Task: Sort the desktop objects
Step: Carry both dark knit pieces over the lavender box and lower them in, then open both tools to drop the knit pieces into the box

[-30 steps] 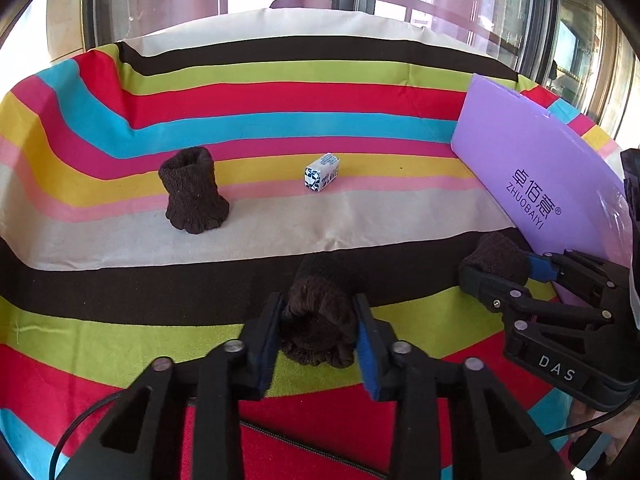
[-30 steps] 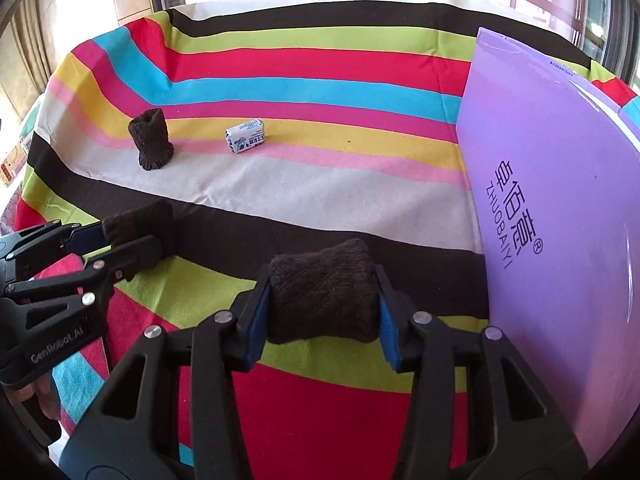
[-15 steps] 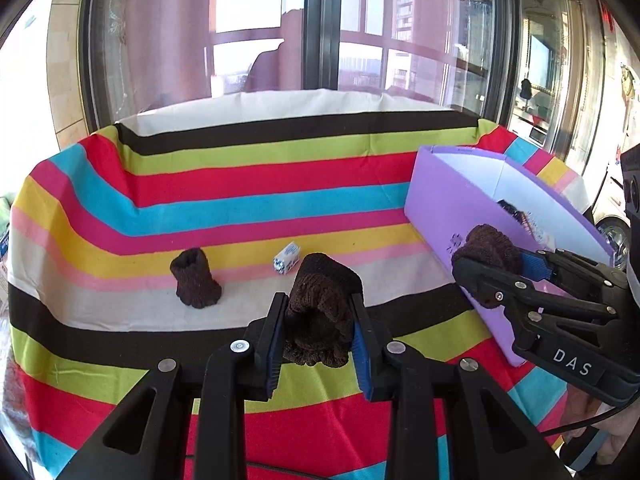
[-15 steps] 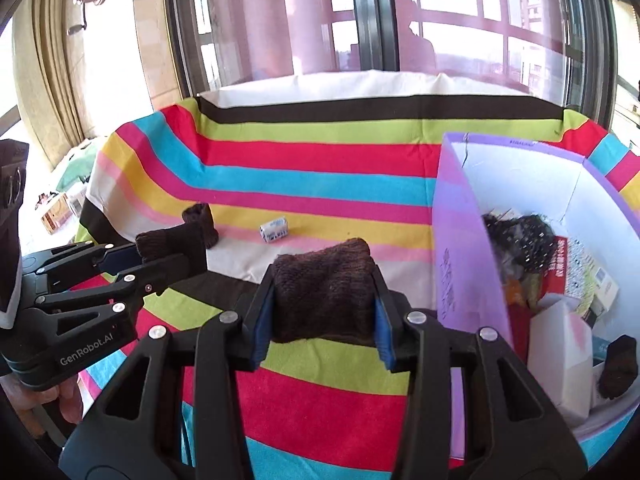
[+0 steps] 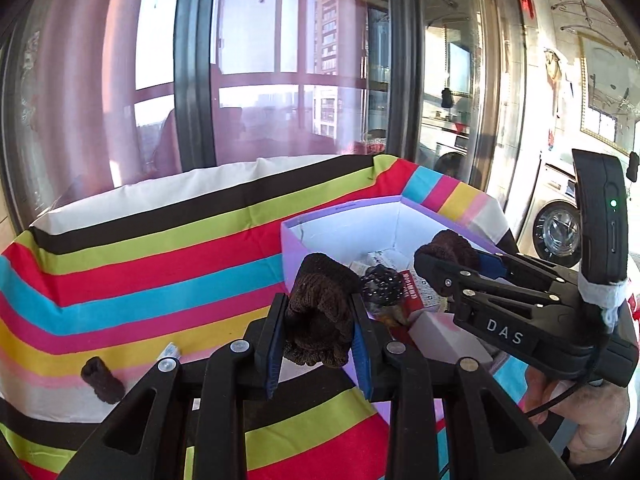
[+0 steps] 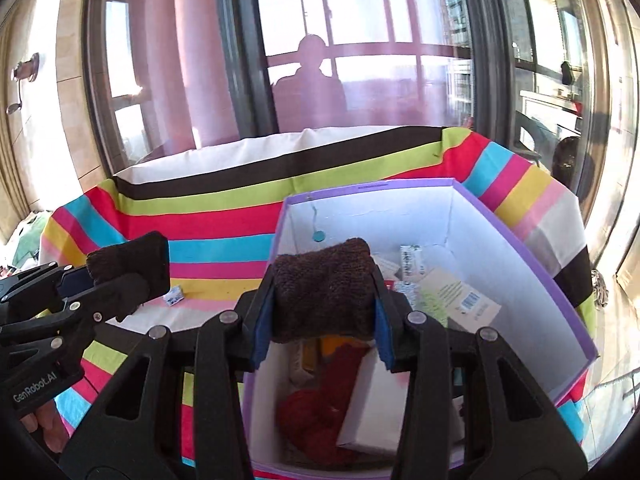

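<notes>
In the left wrist view my left gripper [image 5: 318,320] is shut on a dark brown knitted piece [image 5: 320,312], held in the air in front of the left wall of the purple box [image 5: 344,210]. In the right wrist view my right gripper [image 6: 322,300] is shut on a second brown knitted piece [image 6: 322,288], held above the box's white inside [image 6: 500,248]. Each gripper shows in the other's view: the right gripper [image 5: 440,258] at the right, the left gripper [image 6: 120,276] at the left. A third brown knitted piece [image 5: 102,380] lies on the striped cloth.
A small white and blue carton [image 5: 170,350] lies on the striped tablecloth [image 5: 160,260] near the third piece. The box holds a red knitted item [image 6: 316,412], a white carton [image 6: 376,408], cards and a black beaded thing [image 5: 382,286]. Large windows stand behind the table.
Both grippers have risen from the cloth with their knitted pieces and moved right to the purple box. The box's inside has come into view.
</notes>
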Tool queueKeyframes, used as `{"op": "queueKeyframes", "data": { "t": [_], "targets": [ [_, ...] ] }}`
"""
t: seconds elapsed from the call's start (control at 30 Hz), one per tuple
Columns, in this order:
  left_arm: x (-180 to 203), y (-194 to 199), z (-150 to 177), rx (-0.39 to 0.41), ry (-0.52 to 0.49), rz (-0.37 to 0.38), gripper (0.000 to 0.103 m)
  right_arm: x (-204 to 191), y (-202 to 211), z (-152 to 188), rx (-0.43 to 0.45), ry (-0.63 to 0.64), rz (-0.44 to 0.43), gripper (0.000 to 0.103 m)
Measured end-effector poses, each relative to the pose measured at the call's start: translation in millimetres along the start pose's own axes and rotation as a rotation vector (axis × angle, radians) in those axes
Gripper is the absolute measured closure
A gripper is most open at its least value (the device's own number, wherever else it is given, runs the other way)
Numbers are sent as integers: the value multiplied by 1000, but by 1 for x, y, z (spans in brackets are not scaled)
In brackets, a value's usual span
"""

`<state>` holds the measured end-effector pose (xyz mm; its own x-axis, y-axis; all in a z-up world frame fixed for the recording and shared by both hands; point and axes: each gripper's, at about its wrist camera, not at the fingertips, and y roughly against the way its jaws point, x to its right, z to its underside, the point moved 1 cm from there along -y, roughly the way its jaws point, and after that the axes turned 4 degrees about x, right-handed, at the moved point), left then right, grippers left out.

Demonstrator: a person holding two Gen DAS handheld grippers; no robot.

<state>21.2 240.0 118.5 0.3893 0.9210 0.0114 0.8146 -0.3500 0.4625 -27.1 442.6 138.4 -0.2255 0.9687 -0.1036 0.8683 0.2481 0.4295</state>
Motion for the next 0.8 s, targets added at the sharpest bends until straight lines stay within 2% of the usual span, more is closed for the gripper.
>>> {"op": "queueKeyframes", "data": {
  "t": [0.17, 0.5, 0.63, 0.73, 0.8],
  "targets": [
    [31, -20, -8, -14, -37, 51, 73, 35, 3, -2, 7, -37, 82, 58],
    [58, -43, -24, -14, -58, 84, 73, 65, 0, -1, 7, -79, 128, 57],
    [63, -54, -36, 2, -41, 129, 70, 75, -1, -6, 28, -100, 148, 55],
    [67, -59, -45, 18, -34, 160, 56, 84, -5, -9, 29, -122, 139, 50],
    [68, -55, -48, 46, -25, 164, 36, 90, -4, -9, 31, -145, 133, 37]
  ]
}}
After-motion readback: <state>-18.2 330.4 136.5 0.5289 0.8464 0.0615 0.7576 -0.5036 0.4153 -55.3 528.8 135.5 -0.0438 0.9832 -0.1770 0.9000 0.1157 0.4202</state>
